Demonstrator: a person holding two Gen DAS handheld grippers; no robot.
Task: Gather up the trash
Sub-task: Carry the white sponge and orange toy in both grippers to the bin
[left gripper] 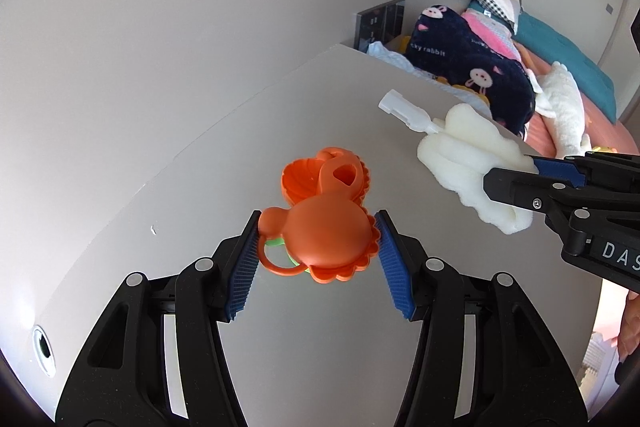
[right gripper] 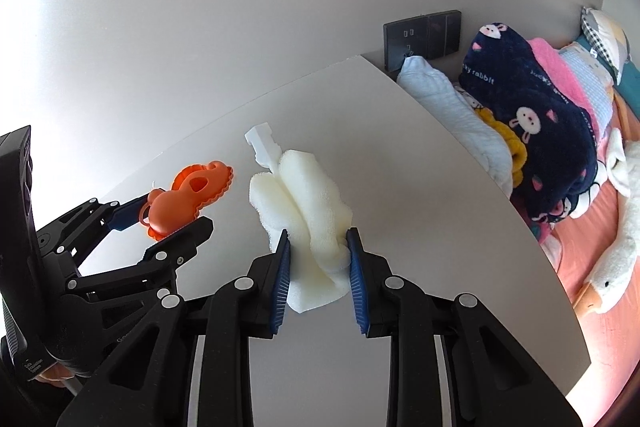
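My left gripper (left gripper: 318,219) is shut on an orange plastic toy piece (left gripper: 324,233) with scalloped edges, over the white table (left gripper: 280,347). A second orange scalloped piece (left gripper: 304,175) lies just beyond it. My right gripper (right gripper: 318,239) is shut on a crumpled white foam sheet (right gripper: 308,203), which also shows in the left wrist view (left gripper: 468,163). A small clear plastic vial (right gripper: 262,143) lies against the foam's far end; it also shows in the left wrist view (left gripper: 404,109). The left gripper and orange toy (right gripper: 180,203) show at left in the right wrist view.
The table meets a white wall at left and back. A dark wall socket (right gripper: 422,37) sits at the far corner. Beyond the table's right edge is a bed with a navy rabbit blanket (right gripper: 532,115), a light blue cloth (right gripper: 448,99) and a white plush goose (right gripper: 616,247).
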